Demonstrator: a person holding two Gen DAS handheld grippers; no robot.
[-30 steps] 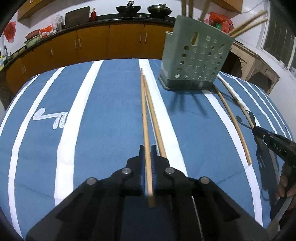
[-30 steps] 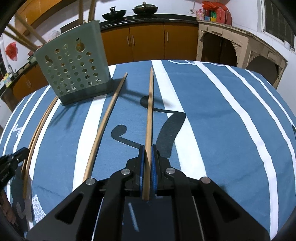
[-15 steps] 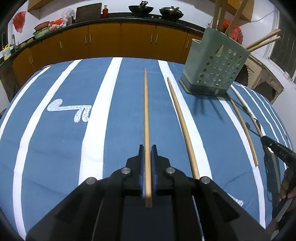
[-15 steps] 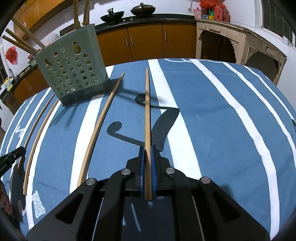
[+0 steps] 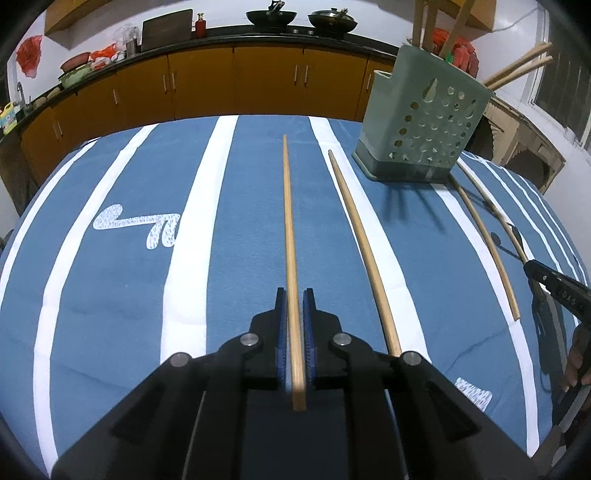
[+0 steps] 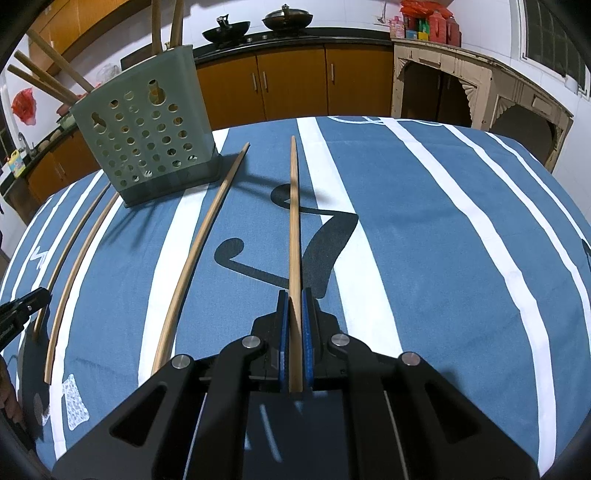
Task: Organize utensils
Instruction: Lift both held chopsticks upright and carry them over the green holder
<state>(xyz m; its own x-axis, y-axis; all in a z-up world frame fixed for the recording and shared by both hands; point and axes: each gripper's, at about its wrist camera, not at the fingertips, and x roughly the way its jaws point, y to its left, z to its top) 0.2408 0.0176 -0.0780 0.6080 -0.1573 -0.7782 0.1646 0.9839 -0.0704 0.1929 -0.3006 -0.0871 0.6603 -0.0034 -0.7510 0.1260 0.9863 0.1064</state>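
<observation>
Two dark woks [image 5: 271, 16] on the counter above orange cabinets [image 5: 236, 79]

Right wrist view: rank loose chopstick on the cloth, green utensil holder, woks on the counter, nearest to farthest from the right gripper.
From the right gripper:
1. Loose chopstick, just left, lying on the tablecloth.
2. Green utensil holder, upper left, at the table's far side.
3. Woks, on the back counter, beyond the table.

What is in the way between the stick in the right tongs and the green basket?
Nothing visible blocks it. The right tongs are shut on a chopstick. The holder stands ahead to the left; only another chopstick lies flat on the cloth between.
</observation>
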